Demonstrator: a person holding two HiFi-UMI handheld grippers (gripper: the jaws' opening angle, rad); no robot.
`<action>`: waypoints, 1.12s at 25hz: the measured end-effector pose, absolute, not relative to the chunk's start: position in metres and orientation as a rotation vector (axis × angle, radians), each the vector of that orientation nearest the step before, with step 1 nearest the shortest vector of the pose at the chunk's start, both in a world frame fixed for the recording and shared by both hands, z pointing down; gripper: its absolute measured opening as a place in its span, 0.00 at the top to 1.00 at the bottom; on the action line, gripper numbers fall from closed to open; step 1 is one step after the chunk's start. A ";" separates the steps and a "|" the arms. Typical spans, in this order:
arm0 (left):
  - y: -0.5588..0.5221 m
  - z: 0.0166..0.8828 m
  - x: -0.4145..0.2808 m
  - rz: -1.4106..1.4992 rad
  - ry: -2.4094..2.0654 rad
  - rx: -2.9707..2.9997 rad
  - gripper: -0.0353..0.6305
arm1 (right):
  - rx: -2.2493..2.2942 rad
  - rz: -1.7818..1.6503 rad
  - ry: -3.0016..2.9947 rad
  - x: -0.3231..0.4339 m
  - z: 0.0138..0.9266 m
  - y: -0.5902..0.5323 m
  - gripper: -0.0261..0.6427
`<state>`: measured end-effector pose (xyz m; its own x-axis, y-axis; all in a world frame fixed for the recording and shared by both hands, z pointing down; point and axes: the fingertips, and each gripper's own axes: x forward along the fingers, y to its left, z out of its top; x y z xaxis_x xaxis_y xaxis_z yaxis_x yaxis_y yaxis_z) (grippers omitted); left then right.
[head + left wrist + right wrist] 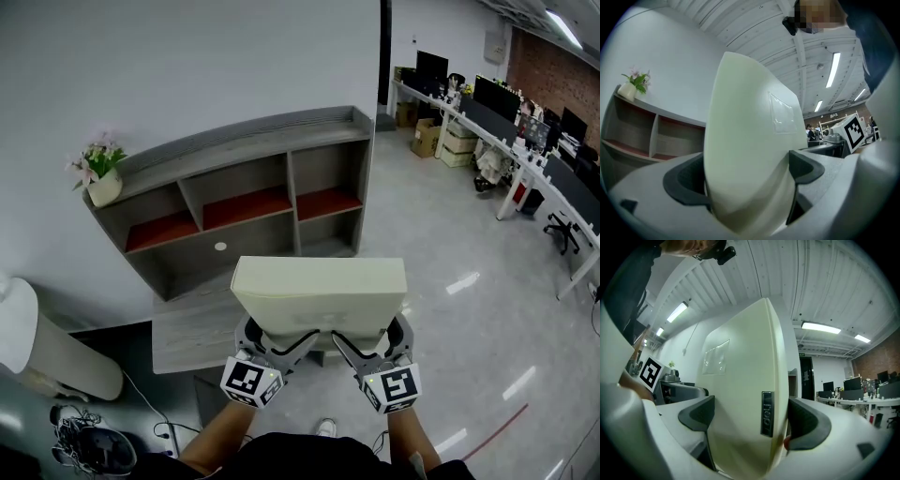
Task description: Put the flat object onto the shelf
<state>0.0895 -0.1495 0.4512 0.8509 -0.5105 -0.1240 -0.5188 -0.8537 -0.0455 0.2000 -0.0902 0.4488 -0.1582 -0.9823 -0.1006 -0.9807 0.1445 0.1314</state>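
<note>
Floor (450,281): glossy grey, with office desks (525,155) ranged along the far right.

Shelf (244,178): a grey wood-grain unit set against the white wall. Three upper compartments with red bases are seen, with open bays under them and a flat ledge projecting at the front. It is also seen at the left of the left gripper view (642,136).

Flat object (319,291): a cream-white, slab-like panel with rounded edges and a smooth matt face. It is held in the air at its near edge by both grippers, in front of the shelf and outside the compartments. A clear rectangular patch is carried on one face (780,115), and a small dark nameplate (767,414) on the narrow edge; its print cannot be read.

Left gripper (281,342): the jaws are clamped on the near left part of the flat object, which is pressed between the dark pads (747,176).

Right gripper (366,339): the jaws are clamped on the near right part of the flat object, at the nameplate (752,418).

Flower pot (103,187): a white pot with pink blooms, placed on the left end of the shelf top.
</note>
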 end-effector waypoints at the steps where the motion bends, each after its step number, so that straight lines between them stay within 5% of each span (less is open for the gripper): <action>1: -0.151 0.452 0.090 0.165 0.837 -2.949 0.13 | 2.014 -0.259 -2.379 0.201 0.449 -0.093 0.24; 28: -0.233 0.452 0.031 0.176 1.121 -2.847 0.13 | 1.781 -0.287 -2.585 0.151 0.446 -0.198 0.24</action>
